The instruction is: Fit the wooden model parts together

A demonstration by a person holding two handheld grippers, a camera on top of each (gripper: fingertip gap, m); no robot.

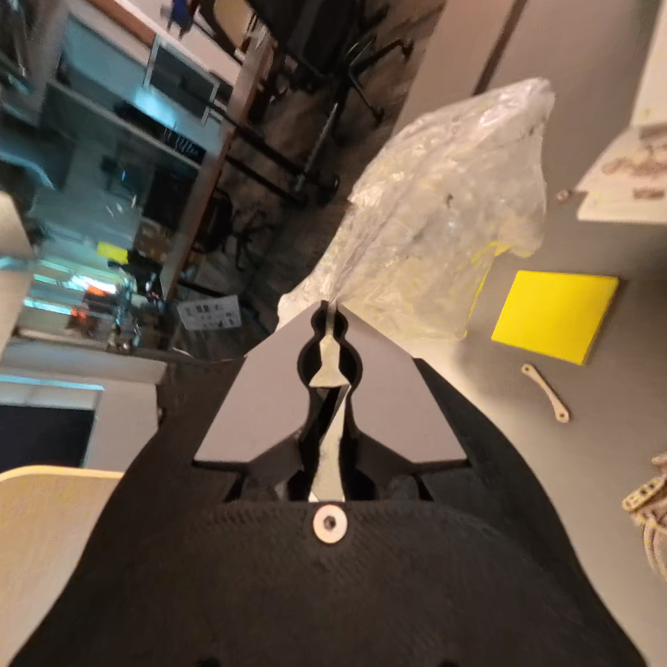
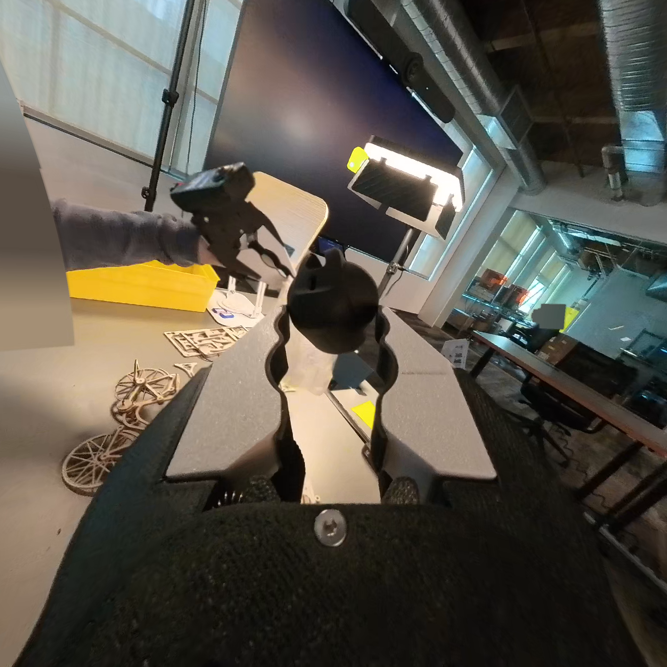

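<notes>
My left gripper (image 1: pixel 330 306) was clenched on a corner of the clear plastic bag (image 1: pixel 444 216), which hung crumpled above the table (image 1: pixel 595 451). My right gripper (image 2: pixel 332 325) gripped a black rounded knob (image 2: pixel 334 306) between its fingertips. The wooden model parts lay apart — a curved strip (image 1: pixel 545 391) near the yellow pad (image 1: pixel 556 319), the wheeled assembly (image 2: pixel 119 426) by the cut-out sheet (image 2: pixel 205 341). I judged the bag best set well aside, clear of those thin spokes.

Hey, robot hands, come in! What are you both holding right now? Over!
Left gripper shut on clear plastic bag. Right gripper clamping a black round part. Wooden bicycle model on table, untouched. Loose wooden strip beside yellow pad.
</notes>
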